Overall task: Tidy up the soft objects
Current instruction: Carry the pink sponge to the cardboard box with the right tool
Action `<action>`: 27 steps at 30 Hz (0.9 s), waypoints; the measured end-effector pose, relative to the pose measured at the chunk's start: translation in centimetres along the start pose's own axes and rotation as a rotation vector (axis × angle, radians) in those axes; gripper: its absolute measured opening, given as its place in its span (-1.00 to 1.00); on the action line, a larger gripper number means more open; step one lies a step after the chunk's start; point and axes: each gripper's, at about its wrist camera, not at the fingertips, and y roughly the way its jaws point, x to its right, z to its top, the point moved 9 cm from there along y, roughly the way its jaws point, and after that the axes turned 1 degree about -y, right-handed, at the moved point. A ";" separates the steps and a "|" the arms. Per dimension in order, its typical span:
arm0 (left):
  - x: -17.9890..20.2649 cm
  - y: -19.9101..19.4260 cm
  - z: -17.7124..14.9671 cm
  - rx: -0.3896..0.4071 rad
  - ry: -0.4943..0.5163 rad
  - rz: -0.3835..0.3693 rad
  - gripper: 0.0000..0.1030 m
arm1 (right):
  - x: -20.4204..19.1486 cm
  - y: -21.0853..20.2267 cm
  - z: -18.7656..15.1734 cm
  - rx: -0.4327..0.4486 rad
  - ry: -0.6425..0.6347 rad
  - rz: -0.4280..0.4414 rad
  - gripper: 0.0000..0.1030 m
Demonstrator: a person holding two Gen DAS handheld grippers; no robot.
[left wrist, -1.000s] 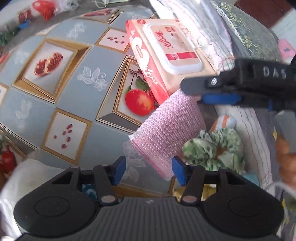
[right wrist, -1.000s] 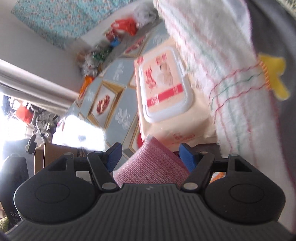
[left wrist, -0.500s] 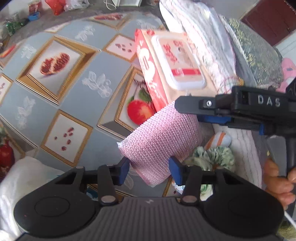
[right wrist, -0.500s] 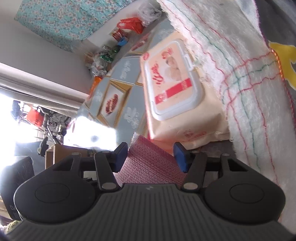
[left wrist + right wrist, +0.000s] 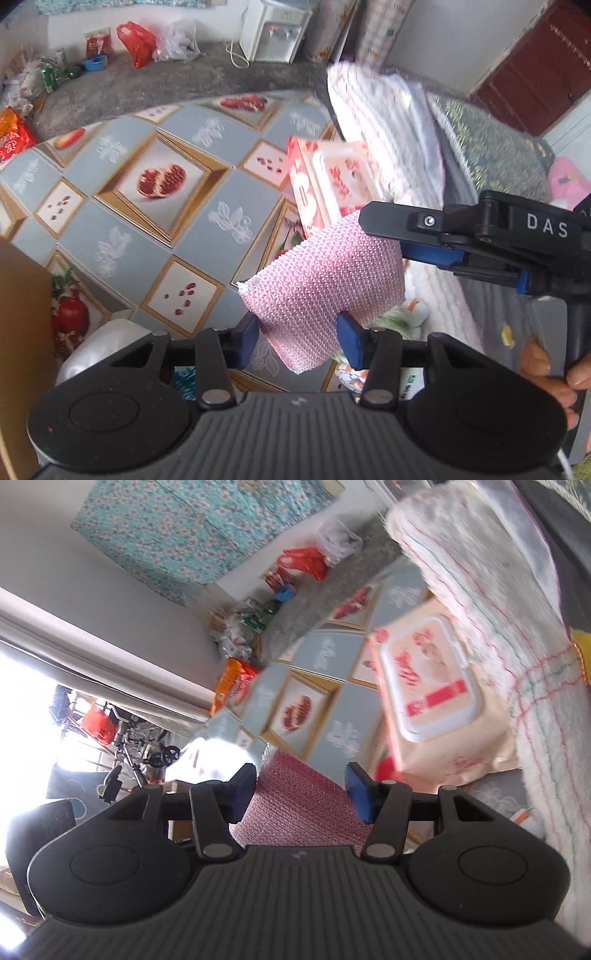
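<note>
Water dispenser [image 5: 275, 29], red bag [image 5: 136, 43] — floor beyond.

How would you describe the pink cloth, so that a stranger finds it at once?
Start at the table with the pomegranate-pattern cover. Above it, in front of the wet-wipes pack, two black grippers hold one cloth between them. The pink cloth is the only waffle-textured thing, lifted in the air.

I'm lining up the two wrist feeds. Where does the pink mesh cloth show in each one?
Left wrist view: pink mesh cloth sits centre frame, between the left tool fingers, its far end in the right tool.
Right wrist view: the cloth is low centre, between the right tool fingers.
Shared landmark: the wet wipes pack on the table.
</note>
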 end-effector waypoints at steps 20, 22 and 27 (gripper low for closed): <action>-17.5 -18.1 -4.1 0.108 -0.202 0.095 -0.09 | -28.0 7.5 -8.9 -0.181 -0.171 0.206 -0.09; -20.5 -19.0 -5.2 0.105 -0.281 0.094 -0.09 | -30.3 9.7 -10.5 -0.232 -0.182 0.220 -0.10; -26.7 -19.2 -8.6 0.086 -0.420 0.106 -0.08 | -34.1 15.3 -15.1 -0.372 -0.278 0.193 -0.10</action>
